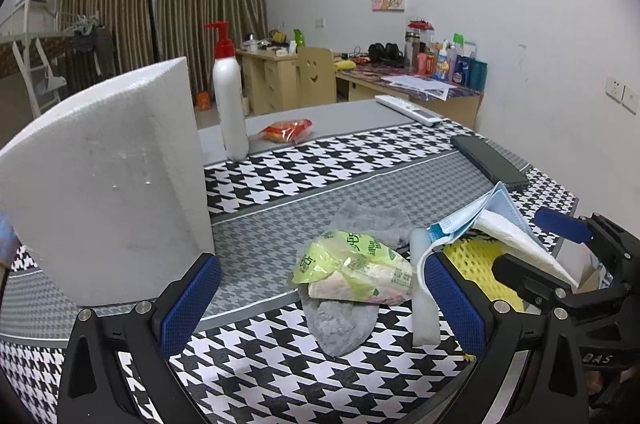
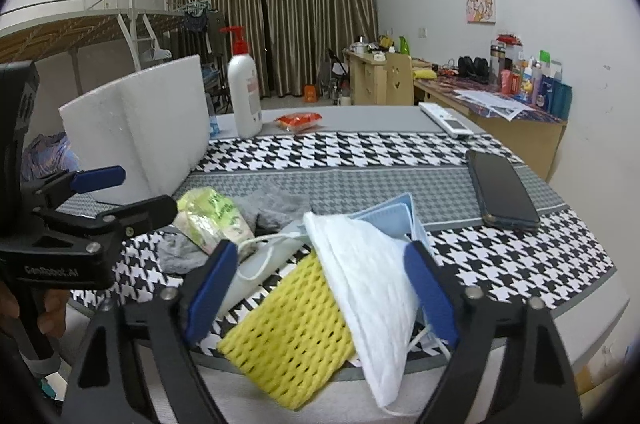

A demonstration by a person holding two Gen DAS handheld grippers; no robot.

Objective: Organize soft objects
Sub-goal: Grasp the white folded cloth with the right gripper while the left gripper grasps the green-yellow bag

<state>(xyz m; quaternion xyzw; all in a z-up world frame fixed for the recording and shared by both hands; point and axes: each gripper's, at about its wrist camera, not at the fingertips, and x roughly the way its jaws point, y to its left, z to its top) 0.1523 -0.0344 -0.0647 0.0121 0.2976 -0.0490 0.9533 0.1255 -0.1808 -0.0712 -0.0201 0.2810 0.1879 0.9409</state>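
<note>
The right gripper (image 2: 320, 288) sits low in the centre of its own view, jaws spread around a white face mask (image 2: 360, 280) that drapes over a yellow foam net (image 2: 288, 340) and a blue mask (image 2: 396, 212); the right pad looks to touch the mask's edge, the left pad stands clear, so nothing is clamped yet. The left gripper (image 1: 320, 298) is released too, its jaws framing a green tissue pack (image 1: 352, 266) lying on a grey sock (image 1: 340, 320) in the lower middle of its view; a white foam block (image 1: 104, 184) fills the left side. The pile lies at the near edge of the houndstooth table (image 2: 500, 264). Risks, as I judge them: closing here could pinch several layers at once and drag the net off the edge; a loose ear loop (image 2: 260, 260) could snag a finger; the two grippers are close and could collide.
</note>
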